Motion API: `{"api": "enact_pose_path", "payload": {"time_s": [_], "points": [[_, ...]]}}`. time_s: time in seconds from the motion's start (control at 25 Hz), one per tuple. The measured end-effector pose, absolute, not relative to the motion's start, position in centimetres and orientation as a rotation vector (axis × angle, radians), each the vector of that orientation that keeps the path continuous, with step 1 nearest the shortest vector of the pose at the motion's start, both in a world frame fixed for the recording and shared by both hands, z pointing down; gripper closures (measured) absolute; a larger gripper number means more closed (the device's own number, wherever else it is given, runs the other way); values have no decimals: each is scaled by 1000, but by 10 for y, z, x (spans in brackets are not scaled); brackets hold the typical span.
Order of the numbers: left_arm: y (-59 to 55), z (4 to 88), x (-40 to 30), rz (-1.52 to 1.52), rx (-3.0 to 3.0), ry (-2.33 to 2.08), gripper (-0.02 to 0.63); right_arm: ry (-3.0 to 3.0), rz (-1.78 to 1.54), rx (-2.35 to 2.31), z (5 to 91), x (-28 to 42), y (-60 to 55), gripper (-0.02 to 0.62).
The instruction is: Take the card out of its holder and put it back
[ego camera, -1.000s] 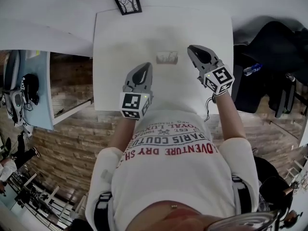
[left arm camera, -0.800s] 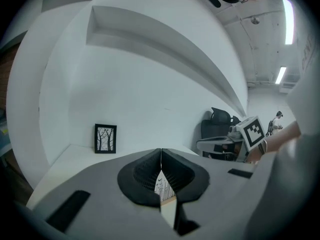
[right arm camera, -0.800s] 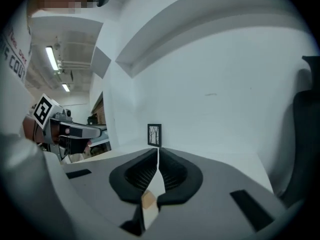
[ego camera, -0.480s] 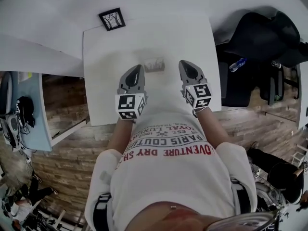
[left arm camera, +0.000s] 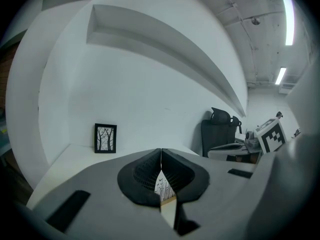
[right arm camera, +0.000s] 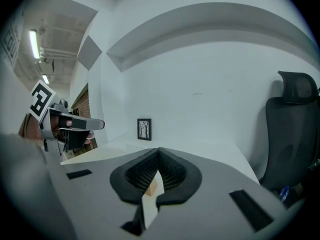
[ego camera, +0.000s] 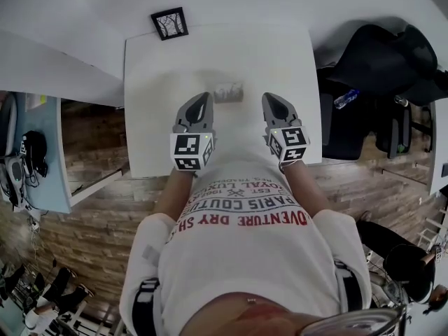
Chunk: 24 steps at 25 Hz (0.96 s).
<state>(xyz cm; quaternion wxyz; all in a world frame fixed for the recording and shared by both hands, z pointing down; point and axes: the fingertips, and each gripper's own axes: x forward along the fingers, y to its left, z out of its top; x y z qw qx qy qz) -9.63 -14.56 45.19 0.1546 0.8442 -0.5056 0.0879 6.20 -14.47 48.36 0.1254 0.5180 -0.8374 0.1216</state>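
Left tongs (ego camera: 202,98) closed, empty; right tongs (ego camera: 270,98) closed, empty; card (ego camera: 228,92) between.

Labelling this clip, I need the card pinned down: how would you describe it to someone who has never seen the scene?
Find the white table in front of the person. Near its middle, between the tips of the left gripper and right gripper, the card stands in a small wooden holder. Unlike the picture at the far left corner, it has no black frame.
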Motion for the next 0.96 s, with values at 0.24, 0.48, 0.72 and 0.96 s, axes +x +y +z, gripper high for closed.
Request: {"api": "enact_pose_path", "payload": {"time_s": [0.24,0.48,0.72,0.96], "points": [[-144,451,-95,263,2425,-1454,581,-2447,363,1497,481,60,-146,571],[-143,451,-96,262,2421,-1463,581,-2450,392,1481,485,60,-145,571],[-140,451,-97,272,2423,-1463,581,-2448,398,1453,487,54,-141,571],[-139,453,-101,281,2410,-1475,581,-2438,397,1444,492,57,-139,571]]}}
